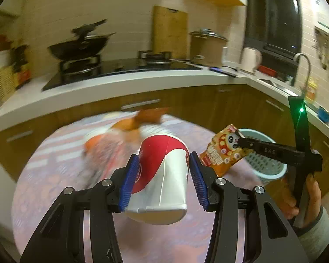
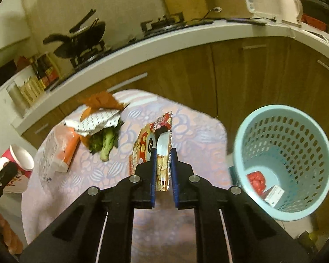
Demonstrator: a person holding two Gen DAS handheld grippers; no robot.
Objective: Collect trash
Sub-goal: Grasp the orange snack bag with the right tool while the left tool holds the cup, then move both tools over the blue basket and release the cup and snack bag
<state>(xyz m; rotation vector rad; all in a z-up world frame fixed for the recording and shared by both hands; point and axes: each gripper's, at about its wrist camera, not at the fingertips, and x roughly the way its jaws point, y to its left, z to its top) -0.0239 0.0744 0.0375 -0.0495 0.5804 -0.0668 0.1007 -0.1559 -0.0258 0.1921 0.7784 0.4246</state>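
Cup (image 1: pixel 162 175): red and white paper cup, lying tilted with its mouth away from the camera, held off the table; also seen at the far left of the right wrist view (image 2: pixel 17 164).
Left gripper (image 1: pixel 163 175): blue pads clamped on the cup's sides.
Table (image 2: pixel 197 131): pink patterned cloth, bearing a plastic bag (image 2: pixel 57 149), crumpled paper (image 2: pixel 96 120) and greens (image 2: pixel 105 142) in a loose heap on its left part.
Packet (image 2: pixel 149 140): orange snack packet with a panda, hanging above the cloth.
Right gripper (image 2: pixel 163 168): jaws pressed together on the packet's edge; in the left wrist view it holds the packet (image 1: pixel 224 151) just before the bin.
Bin (image 2: pixel 283 162): pale blue perforated basket right of the table, with a red scrap (image 2: pixel 255 179) and a small white box (image 2: pixel 274 195) at its bottom.
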